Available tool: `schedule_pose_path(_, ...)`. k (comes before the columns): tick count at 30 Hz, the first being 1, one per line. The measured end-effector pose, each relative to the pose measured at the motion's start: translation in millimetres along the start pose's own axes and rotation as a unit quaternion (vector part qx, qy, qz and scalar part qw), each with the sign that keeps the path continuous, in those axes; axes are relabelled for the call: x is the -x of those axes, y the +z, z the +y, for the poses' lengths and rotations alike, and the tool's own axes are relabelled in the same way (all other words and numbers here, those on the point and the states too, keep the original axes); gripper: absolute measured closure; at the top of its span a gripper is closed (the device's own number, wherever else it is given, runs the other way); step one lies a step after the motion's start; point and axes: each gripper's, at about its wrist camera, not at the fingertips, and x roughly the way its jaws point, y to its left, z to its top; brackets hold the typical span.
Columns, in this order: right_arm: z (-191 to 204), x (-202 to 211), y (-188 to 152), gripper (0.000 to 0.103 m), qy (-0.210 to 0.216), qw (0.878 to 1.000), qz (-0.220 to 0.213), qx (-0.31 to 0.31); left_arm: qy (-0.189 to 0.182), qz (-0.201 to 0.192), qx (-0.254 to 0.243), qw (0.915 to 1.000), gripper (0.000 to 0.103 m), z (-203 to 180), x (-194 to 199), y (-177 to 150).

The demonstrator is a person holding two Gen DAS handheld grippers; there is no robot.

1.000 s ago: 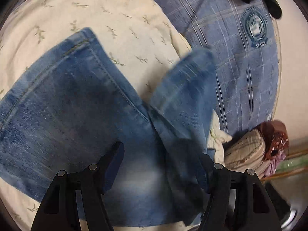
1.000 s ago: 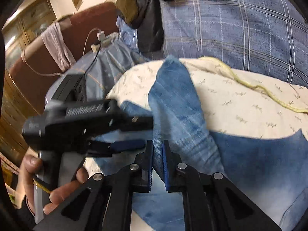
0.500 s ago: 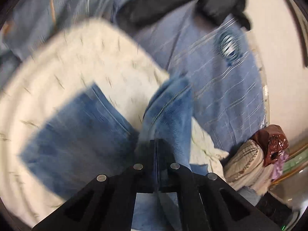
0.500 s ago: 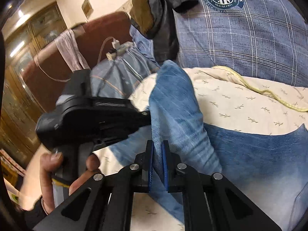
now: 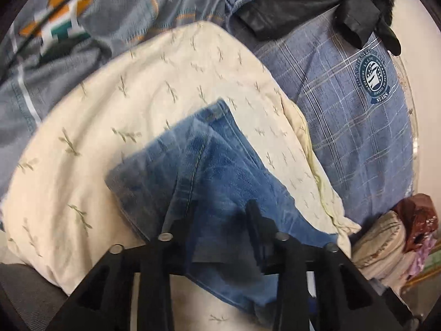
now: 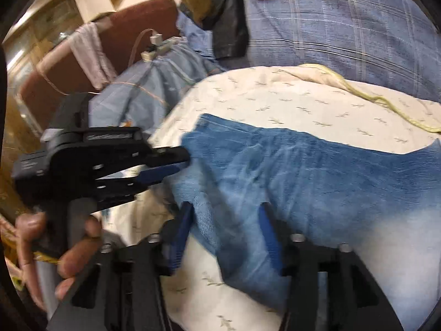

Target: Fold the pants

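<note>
Denim lies between the parted fingers of both tools: the left gripper (image 5: 220, 220) and the right gripper (image 6: 226, 229) each straddle the jeans (image 5: 220, 171) without clamping them. The jeans sit doubled over on the cream pillow (image 5: 137, 96), one leg laid across the other. The risk, as I judge it: the loose top layer slides off the rounded pillow, or withdrawing fingers snag the hem and undo the fold.
</note>
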Motion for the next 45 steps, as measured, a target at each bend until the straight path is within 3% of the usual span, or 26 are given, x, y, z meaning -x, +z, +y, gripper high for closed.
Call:
schedule_pose_path(2,8,-2,-4,0.042,0.002,1.000,0.001,0.028,0.045,-0.014,-0.015,0.9988,0.052,-9,2,-2)
schedule_pose_path(5,15,-19,-9,0.043,-0.010,0.998,0.032,0.053,0.089,-0.017,-0.021,0.9957,0.051,-15,2,-9)
schedule_pose_path(6,14,-27,-11,0.049,-0.017,0.998,0.043,0.053,0.099,-0.017,-0.027,0.9946,0.051,-18,0,-10)
schedule_pose_path(7,12,-34,-13,0.070,-0.019,0.997,0.055,0.047,0.111,-0.013,-0.038,0.9930,0.051,-24,-4,-11)
schedule_pose_path(9,5,-40,-15,0.095,-0.014,0.997,0.063,0.029,0.123,0.007,-0.071,0.9898,0.053,-38,-15,-16)
schedule_pose_path(11,-2,-34,-14,0.097,0.008,0.999,0.051,0.003,0.130,0.011,-0.087,0.9876,0.053,-43,-14,-20)
schedule_pose_path(12,-5,-30,-13,0.098,0.019,0.999,0.044,-0.008,0.133,0.008,-0.092,0.9868,0.059,-46,-15,-20)
schedule_pose_path(13,-7,-27,-11,0.099,0.025,0.999,0.041,-0.012,0.132,0.004,-0.093,0.9868,0.075,-48,-15,-19)
schedule_pose_path(15,-9,-22,-9,0.099,0.036,0.999,0.035,-0.013,0.108,0.000,-0.097,0.9894,0.089,-51,-8,-19)
schedule_pose_path(17,-8,-7,-5,0.099,0.055,0.998,0.009,-0.013,0.090,-0.038,-0.121,0.9878,0.096,-61,10,-18)
schedule_pose_path(19,-3,7,-2,0.098,0.079,0.997,-0.015,0.000,0.074,-0.077,-0.149,0.9831,0.095,-77,37,-15)
schedule_pose_path(21,3,12,0,0.094,0.089,0.996,-0.017,0.014,0.065,-0.076,-0.165,0.9812,0.093,-88,50,-9)
schedule_pose_path(24,3,-15,-2,0.093,0.072,0.997,0.034,0.010,0.128,-0.050,-0.205,0.9690,0.092,-91,29,-9)
schedule_pose_path(27,-5,-40,-15,0.085,0.076,0.994,0.078,-0.022,0.207,-0.006,-0.201,0.9574,0.091,-79,-16,-13)
schedule_pose_path(28,-8,-39,-19,0.080,0.083,0.993,0.077,-0.035,0.207,0.004,-0.197,0.9583,0.090,-81,-20,-12)
schedule_pose_path(30,-14,-30,-24,0.070,0.103,0.991,0.060,-0.059,0.175,-0.039,-0.192,0.9649,0.081,-88,-6,-10)
schedule_pose_path(32,-21,-18,-27,0.057,0.112,0.990,0.048,-0.075,0.202,-0.082,-0.195,0.9562,0.066,-93,2,-13)
schedule_pose_path(36,-34,-9,-35,0.058,0.099,0.989,0.057,-0.089,0.225,-0.078,-0.192,0.9519,0.064,-95,-3,-16)
schedule_pose_path(37,-37,-8,-36,0.058,0.088,0.990,0.058,-0.093,0.220,-0.081,-0.191,0.9531,0.064,-96,-3,-16)
schedule_pose_path(40,-43,5,-38,0.056,0.096,0.989,0.047,-0.106,0.159,-0.103,-0.194,0.9624,0.064,-98,14,-19)
schedule_pose_path(42,-51,22,-36,0.056,0.089,0.989,0.030,-0.113,0.128,-0.130,-0.211,0.9603,0.062,-105,30,-27)
schedule_pose_path(45,-73,63,-29,0.053,0.066,0.988,-0.012,-0.137,0.110,-0.158,-0.247,0.9496,0.045,-119,39,-45)
